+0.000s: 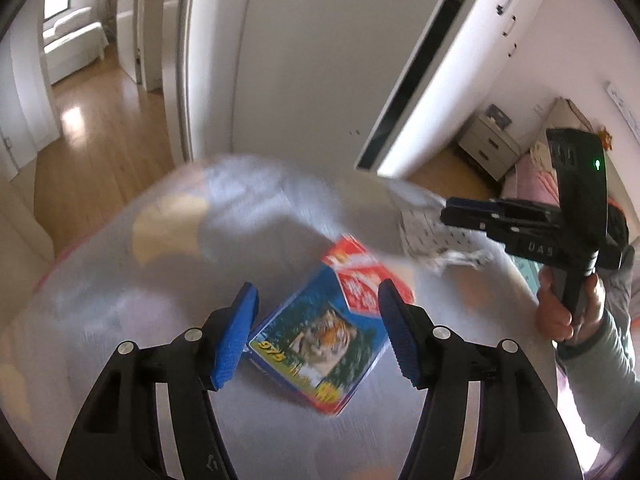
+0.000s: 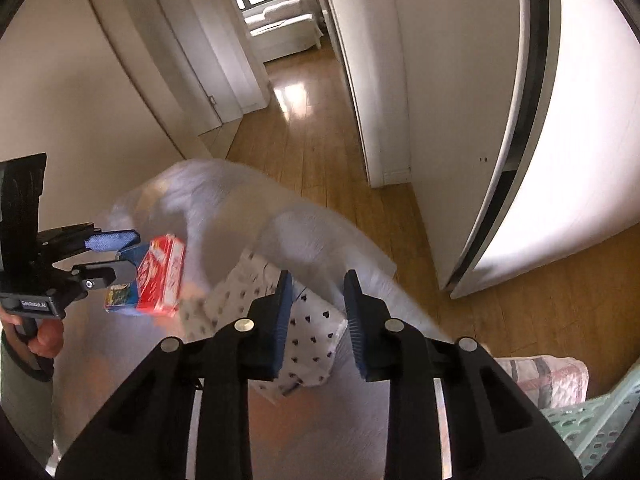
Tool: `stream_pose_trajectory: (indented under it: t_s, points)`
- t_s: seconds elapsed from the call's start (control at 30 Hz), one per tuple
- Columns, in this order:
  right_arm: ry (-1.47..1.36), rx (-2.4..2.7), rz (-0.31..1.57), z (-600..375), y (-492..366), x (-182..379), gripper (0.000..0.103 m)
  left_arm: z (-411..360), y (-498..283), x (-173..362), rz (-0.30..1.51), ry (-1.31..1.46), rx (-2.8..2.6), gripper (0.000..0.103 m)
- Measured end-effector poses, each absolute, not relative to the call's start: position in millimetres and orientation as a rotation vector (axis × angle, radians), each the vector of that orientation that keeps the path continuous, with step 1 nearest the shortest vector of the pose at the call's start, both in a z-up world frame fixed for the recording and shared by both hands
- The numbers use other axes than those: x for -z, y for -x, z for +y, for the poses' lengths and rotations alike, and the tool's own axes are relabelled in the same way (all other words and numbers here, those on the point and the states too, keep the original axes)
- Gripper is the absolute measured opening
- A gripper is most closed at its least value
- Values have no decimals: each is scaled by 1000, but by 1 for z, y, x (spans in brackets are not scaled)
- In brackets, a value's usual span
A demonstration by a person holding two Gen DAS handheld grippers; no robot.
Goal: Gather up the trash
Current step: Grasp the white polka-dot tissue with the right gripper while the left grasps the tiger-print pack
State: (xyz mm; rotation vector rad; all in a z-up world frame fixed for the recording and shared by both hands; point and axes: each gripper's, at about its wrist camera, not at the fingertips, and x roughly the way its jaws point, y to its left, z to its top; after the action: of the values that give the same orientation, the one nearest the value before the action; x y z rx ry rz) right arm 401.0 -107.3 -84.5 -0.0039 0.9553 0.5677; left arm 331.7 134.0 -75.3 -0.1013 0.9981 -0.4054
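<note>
the left gripper hung over a large translucent plastic trash bag, its 2 blue pads set on either side of a blue and red cardboard box with a tiger picture. whether the pads pressed the box or stood just clear of it could not be told. in the right wrist view the box sat at the left gripper's fingertips, against the bag. the right gripper stood narrow, its pads apart, with a white paper wrapper printed with small dark hearts between and below them, not clearly pinched. the bag was blurred, above a wooden floor.
</note>
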Motion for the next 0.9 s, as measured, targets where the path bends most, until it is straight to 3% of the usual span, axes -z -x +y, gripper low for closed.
stream_pose_trajectory:
  t_s: [0.17, 0.27, 0.43, 0.6, 0.7, 0.83, 0.9]
  points:
    - [-6, -604, 983, -103, -372, 86, 24, 132, -305, 80, 1006, 95, 407, 65]
    - [-16, -628, 982, -101, -351, 88, 24, 126, -293, 81, 990, 56, 336, 77]
    - [-64, -609, 962, -101, -339, 89, 25, 108, -286, 88, 969, 11, 231, 77]
    - [-45, -576, 956, -90, -344, 83, 41, 96, -286, 88, 947, -28, 156, 75]
    - [-20, -554, 952, -83, -350, 82, 41, 97, -289, 86, 940, -27, 129, 70]
    - [-8, -555, 943, -78, -347, 84, 26, 99, -284, 83, 931, 2, 117, 66]
    - [25, -543, 936, -74, -341, 86, 11, 99, -281, 82, 928, 19, 118, 65]
